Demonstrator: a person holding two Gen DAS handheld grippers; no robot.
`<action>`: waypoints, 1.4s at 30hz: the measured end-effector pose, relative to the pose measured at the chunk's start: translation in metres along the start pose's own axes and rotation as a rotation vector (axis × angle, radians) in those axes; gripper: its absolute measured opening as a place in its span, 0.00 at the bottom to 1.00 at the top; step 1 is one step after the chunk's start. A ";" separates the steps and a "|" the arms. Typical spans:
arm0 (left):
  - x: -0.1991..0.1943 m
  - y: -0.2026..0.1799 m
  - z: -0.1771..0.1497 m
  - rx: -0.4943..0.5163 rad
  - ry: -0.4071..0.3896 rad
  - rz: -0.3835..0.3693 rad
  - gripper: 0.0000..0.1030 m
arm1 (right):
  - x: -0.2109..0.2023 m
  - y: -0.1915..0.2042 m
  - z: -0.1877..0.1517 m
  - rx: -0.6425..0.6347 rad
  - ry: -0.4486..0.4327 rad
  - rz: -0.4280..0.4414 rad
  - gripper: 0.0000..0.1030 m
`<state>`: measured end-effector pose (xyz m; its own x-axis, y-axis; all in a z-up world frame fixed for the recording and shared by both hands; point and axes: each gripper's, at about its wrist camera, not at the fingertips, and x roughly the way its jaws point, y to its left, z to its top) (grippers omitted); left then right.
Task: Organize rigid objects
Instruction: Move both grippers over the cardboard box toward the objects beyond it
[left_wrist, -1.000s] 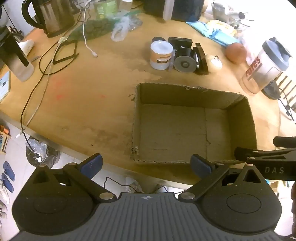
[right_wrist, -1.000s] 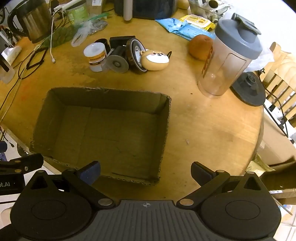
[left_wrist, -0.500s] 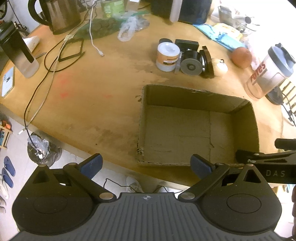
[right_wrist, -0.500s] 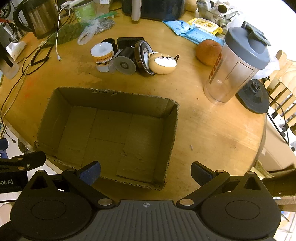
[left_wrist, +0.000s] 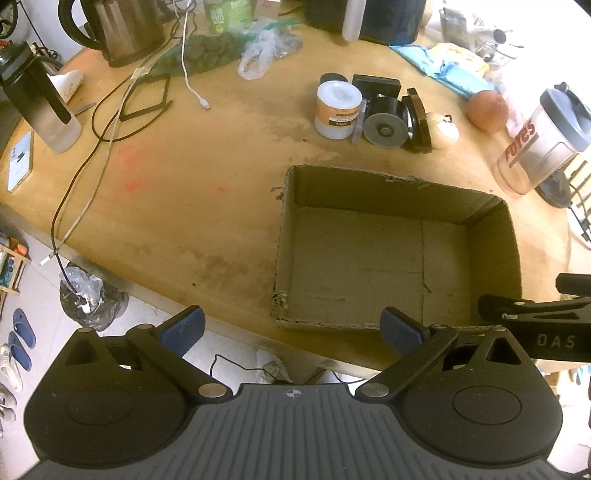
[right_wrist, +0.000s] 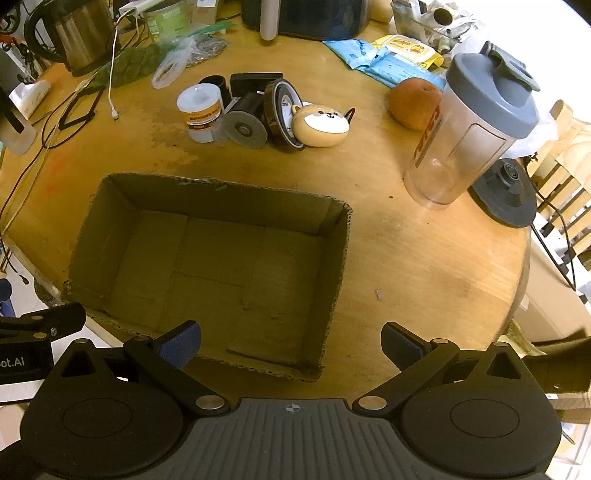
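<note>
An open cardboard box (left_wrist: 495, 236) (right_wrist: 338, 258) with nothing in it lies on the round wooden table. Beyond its far wall stands a cluster: a white jar (left_wrist: 338, 107) (right_wrist: 201, 110), a black spool (left_wrist: 384, 118) (right_wrist: 245, 123), a black box (left_wrist: 376, 85) (right_wrist: 247, 83), a round clock on edge (right_wrist: 282, 109) and a dog-face case (right_wrist: 321, 123) (left_wrist: 443, 129). My left gripper (left_wrist: 291, 328) hovers open over the table's near edge, left of the box's front wall. My right gripper (right_wrist: 290, 339) hovers open above the box's near right corner. Neither holds anything.
A clear shaker bottle (right_wrist: 469, 136) (left_wrist: 539, 144), an orange (right_wrist: 413, 101) and a black kettle base (right_wrist: 506, 192) stand at the right. Cables (left_wrist: 92, 147), a steel kettle (left_wrist: 122, 29), a dark bottle (left_wrist: 40, 99) and plastic bags (left_wrist: 258, 55) crowd the left and back. Bare wood lies left of the box.
Both grippers have drawn back and up from the table, so the box and the cluster sit farther off. Both stay open and nothing on the table has moved.
</note>
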<state>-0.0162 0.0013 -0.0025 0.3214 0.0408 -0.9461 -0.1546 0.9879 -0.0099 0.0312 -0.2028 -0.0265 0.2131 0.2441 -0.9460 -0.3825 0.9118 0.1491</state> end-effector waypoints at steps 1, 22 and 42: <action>0.000 0.000 0.000 -0.001 -0.002 0.000 1.00 | 0.000 -0.001 0.000 0.000 -0.001 -0.003 1.00; -0.010 -0.003 0.010 -0.012 -0.075 -0.057 1.00 | 0.001 -0.002 0.012 -0.020 -0.033 -0.052 1.00; 0.002 0.007 0.060 0.006 -0.167 -0.131 1.00 | -0.001 -0.012 0.023 0.038 -0.091 0.058 1.00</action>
<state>0.0397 0.0174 0.0151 0.4888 -0.0648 -0.8700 -0.0958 0.9872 -0.1274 0.0564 -0.2061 -0.0210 0.2727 0.3246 -0.9057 -0.3625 0.9066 0.2158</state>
